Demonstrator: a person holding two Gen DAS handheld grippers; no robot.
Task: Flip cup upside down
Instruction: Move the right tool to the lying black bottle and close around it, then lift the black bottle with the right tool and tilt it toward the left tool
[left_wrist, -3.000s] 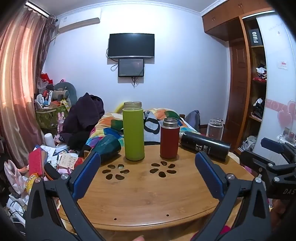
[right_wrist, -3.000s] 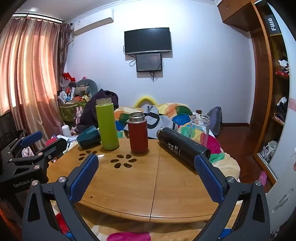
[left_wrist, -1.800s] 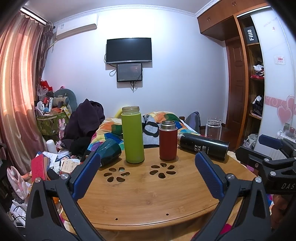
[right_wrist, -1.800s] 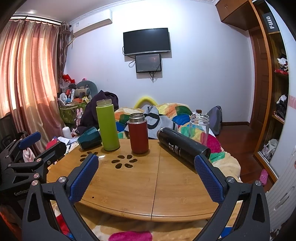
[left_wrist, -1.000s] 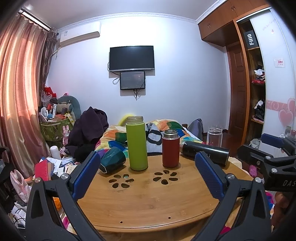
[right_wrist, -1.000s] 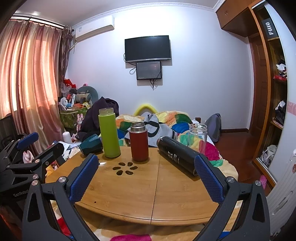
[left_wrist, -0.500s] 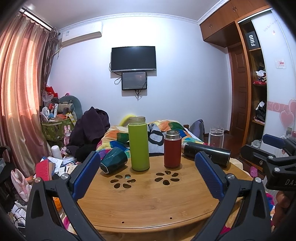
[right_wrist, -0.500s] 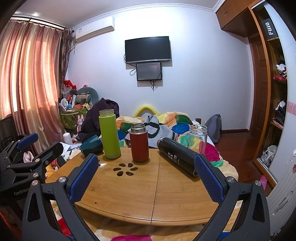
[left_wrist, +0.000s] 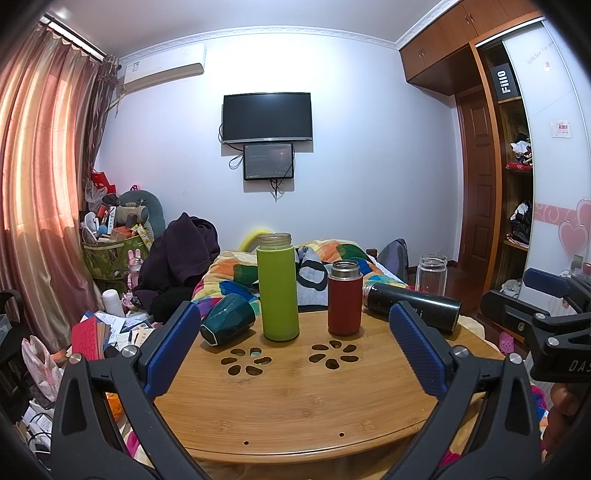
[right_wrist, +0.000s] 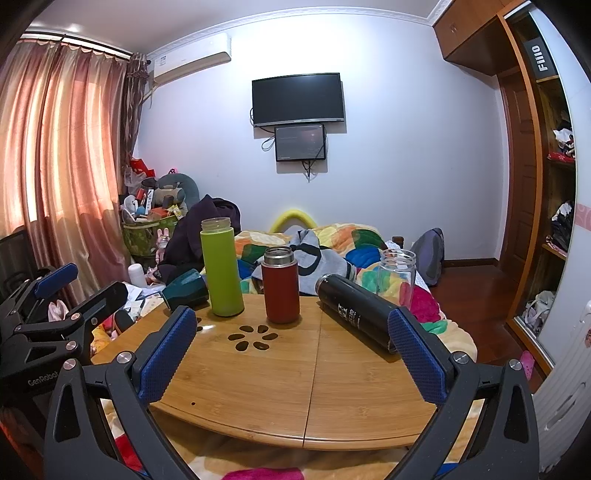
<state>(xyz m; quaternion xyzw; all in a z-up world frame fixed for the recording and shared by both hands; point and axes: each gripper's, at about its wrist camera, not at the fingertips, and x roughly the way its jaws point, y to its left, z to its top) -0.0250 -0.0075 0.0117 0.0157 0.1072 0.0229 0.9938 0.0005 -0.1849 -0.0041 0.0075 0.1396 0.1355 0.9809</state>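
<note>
On the round bamboo table (left_wrist: 295, 398) five vessels stand or lie along the far edge. The dark green faceted cup (left_wrist: 228, 324) lies on its side at the far left edge, its base turned toward the near side. Just beside it stands a tall lime-green cylindrical bottle (left_wrist: 277, 288) with no lid, and next along an upright red flask with a steel neck (left_wrist: 345, 297). A black cylindrical thermos with white lettering (right_wrist: 354, 312) lies on its side toward the far right edge, and a clear glass jar (right_wrist: 397, 271) stands behind it. The left gripper (left_wrist: 295, 354) hangs over the near edge with its blue-padded fingers spread wide, nothing between them, well apart from the cup. The right gripper (right_wrist: 291, 354) is likewise released and empty, over the near right part of the table.
</note>
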